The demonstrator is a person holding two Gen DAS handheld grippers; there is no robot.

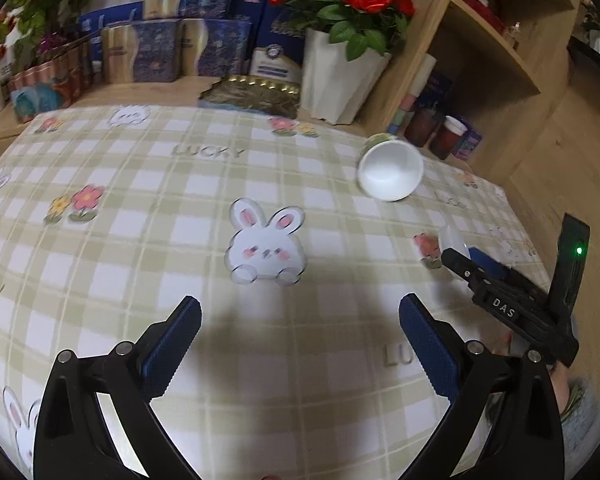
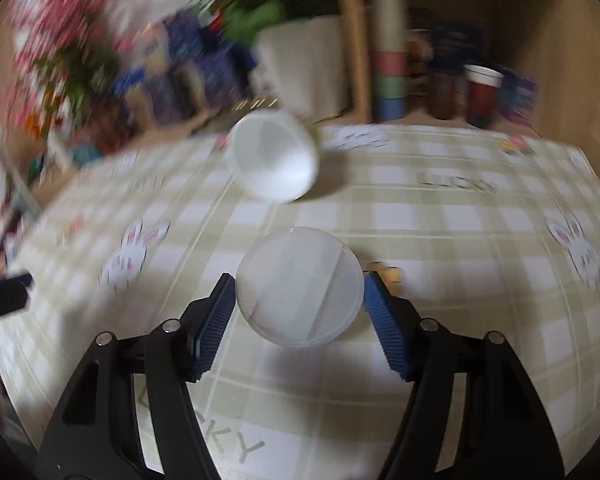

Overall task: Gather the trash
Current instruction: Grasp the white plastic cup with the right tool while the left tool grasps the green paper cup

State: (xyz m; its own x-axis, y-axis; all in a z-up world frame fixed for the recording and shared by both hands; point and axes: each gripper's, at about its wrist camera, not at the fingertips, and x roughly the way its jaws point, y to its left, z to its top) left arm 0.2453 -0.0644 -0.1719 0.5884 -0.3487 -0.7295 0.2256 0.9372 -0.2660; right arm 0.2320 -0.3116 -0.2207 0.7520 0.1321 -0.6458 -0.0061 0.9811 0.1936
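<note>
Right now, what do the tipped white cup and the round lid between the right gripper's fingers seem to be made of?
White cup: probably paper or thin plastic; matte, opaque white inside, printed green outside. Round lid: likely thin translucent plastic; the checked tablecloth shows faintly through it.

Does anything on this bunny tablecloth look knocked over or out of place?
Yes. A white paper cup lies tipped on its side, mouth open and empty, nothing spilled. Nearer, a clear plastic cup also lies sideways, between the right claw's fingers.

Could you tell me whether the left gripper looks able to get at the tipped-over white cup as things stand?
Probably yes: the left gripper is open and empty, and only bare tablecloth lies between it and the white cup, lying on its side.
</note>
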